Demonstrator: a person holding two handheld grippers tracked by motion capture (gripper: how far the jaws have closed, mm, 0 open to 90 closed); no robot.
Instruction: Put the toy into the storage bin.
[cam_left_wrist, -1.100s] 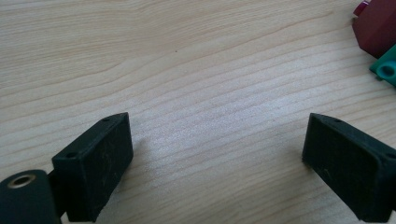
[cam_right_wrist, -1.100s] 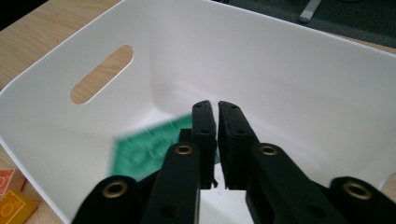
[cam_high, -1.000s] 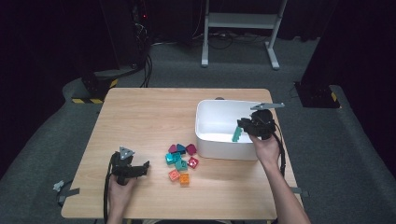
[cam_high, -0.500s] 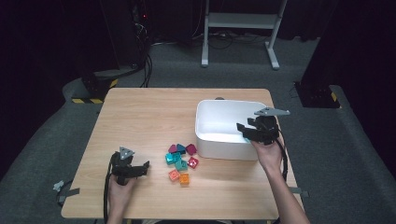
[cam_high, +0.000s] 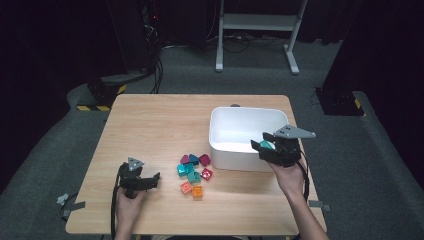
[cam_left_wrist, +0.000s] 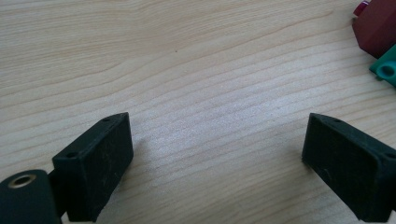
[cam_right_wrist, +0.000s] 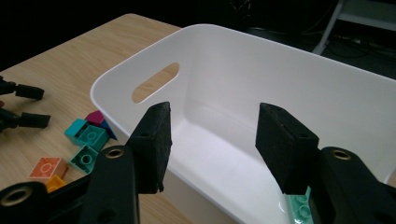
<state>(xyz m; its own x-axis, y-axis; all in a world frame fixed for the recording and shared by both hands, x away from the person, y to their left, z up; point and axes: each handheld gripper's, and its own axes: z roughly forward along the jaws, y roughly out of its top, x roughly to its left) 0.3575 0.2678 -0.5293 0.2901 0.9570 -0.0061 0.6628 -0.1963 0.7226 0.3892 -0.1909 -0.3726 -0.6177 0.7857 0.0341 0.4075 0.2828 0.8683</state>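
Observation:
A white bin (cam_high: 220, 145) stands on the right half of the wooden table (cam_high: 150, 120). My right gripper (cam_high: 261, 142) (cam_right_wrist: 212, 116) hovers over the bin's near right rim. Its jaws have just been opening, and nothing is between them. Under its right jaw a teal brick (cam_right_wrist: 299, 205) lies on the bin's floor. Several loose bricks (cam_high: 194, 172) (cam_right_wrist: 88, 140) in teal, dark red, pink and orange lie on the table left of the bin. My left gripper (cam_high: 152, 180) (cam_left_wrist: 215, 135) rests open near the front left edge, with bare wood between its jaws.
A dark red brick (cam_left_wrist: 378, 25) and a teal one (cam_left_wrist: 387, 70) lie just beyond my left gripper's right jaw. The bin has a handle slot (cam_right_wrist: 155, 81) in its left wall. Dark floor, cables and a white stand (cam_high: 257, 30) lie behind the table.
My right gripper has let go of the teal brick, which now lies in the bin, and has drawn back toward the near rim with its jaws apart. The left gripper has not moved.

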